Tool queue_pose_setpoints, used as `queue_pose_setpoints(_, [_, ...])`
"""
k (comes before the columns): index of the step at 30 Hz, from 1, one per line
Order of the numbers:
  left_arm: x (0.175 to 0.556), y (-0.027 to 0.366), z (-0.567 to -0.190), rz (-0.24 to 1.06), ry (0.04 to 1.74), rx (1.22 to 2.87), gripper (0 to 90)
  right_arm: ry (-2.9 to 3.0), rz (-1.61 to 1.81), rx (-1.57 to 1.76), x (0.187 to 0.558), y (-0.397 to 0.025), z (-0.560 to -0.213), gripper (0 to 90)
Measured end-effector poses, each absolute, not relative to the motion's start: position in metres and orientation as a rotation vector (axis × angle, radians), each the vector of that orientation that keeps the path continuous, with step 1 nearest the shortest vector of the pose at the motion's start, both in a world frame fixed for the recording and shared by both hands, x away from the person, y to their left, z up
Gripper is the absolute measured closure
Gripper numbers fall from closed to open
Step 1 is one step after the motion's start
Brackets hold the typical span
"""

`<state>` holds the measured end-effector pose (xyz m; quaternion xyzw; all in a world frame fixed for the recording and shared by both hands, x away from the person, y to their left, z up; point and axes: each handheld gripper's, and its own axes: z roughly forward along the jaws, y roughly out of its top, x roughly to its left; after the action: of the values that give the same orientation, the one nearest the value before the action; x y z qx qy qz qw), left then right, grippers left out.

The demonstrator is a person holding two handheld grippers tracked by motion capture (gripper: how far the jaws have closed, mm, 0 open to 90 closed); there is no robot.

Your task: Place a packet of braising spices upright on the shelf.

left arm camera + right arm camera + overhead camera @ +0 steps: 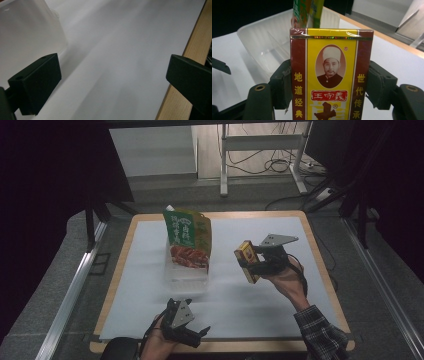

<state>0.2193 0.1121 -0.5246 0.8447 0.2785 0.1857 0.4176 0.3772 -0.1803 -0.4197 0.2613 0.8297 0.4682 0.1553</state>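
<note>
A clear plastic bin [186, 279] sits mid-table on the white sheet [225, 295]. A green and yellow packet [187, 240] with a red food picture stands upright in its far end. My right gripper [257, 261], to the right of the bin and above the table, is shut on a yellow and maroon box [247, 261]. In the right gripper view the box [329, 75] is upright between the pads [283, 85], with the bin [267, 47] and the packet [308, 12] behind it. My left gripper [199, 336] is open at the front edge, nothing between its fingers [37, 82].
The wooden table edge [195, 42] runs along the right in the left gripper view, with the bin's wall [27, 37] at upper left. Dark curtains flank the table. A white frame [260, 150] and floor cables [280, 165] stand beyond the far edge.
</note>
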Motion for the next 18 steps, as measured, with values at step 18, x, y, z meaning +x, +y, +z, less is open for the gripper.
queue_pose_setpoints(18, [0.210, 0.130, -0.525, 0.483, 0.765, 2.092, 0.0, 2.285, 1.506, 0.689, 0.377, -0.161, -0.417, 31.9])
